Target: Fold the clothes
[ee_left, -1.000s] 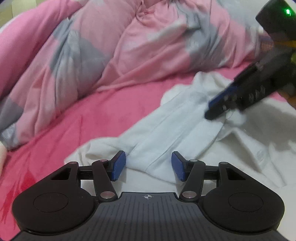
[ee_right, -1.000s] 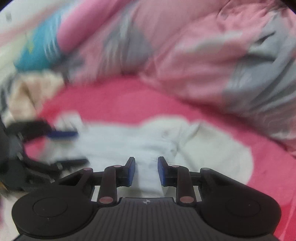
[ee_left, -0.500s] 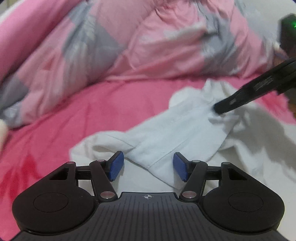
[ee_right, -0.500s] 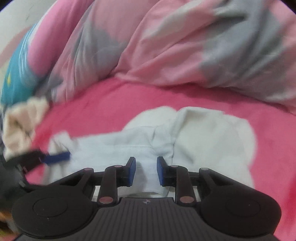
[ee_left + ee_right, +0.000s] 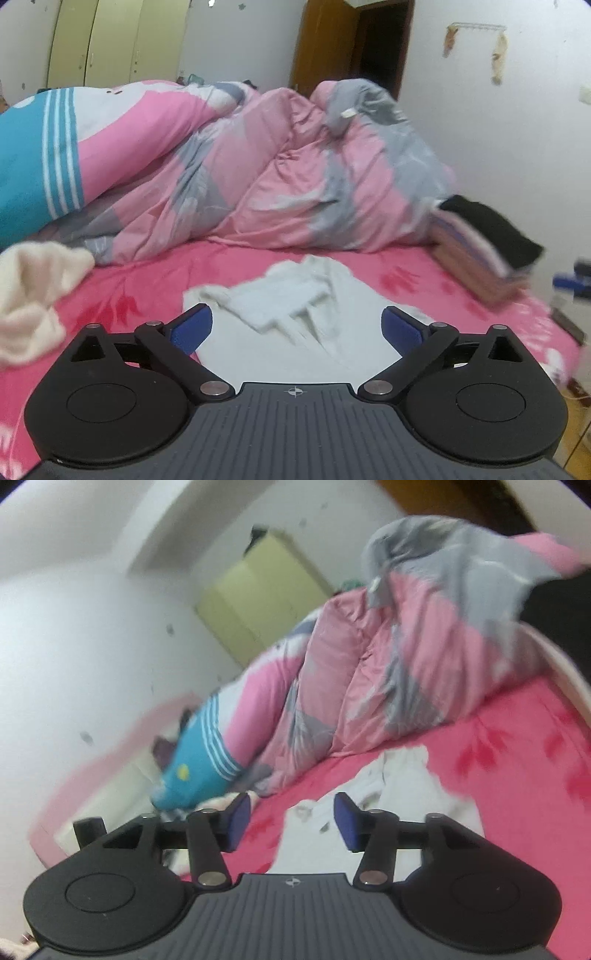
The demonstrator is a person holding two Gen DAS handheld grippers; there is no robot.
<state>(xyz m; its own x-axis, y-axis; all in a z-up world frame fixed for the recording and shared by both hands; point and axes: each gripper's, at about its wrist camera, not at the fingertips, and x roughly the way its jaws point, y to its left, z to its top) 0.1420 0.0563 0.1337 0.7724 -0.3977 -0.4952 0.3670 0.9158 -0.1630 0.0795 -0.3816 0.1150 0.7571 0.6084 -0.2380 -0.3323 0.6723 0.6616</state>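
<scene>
Currently the white shirt (image 5: 295, 314) lies crumpled and partly folded, sleeves bunched toward its middle, on the pink bedsheet (image 5: 147, 280) below the pink-grey duvet (image 5: 295, 177). Left gripper (image 5: 296, 326) jaws are opening wide, right gripper (image 5: 291, 821) jaws opening too; both stand above the shirt, nothing between the pads.

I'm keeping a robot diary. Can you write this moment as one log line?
white shirt: lying on pink bed sheet, not held | left gripper: opening, empty | right gripper: opening, empty | cream garment: lying beside shirt
</scene>
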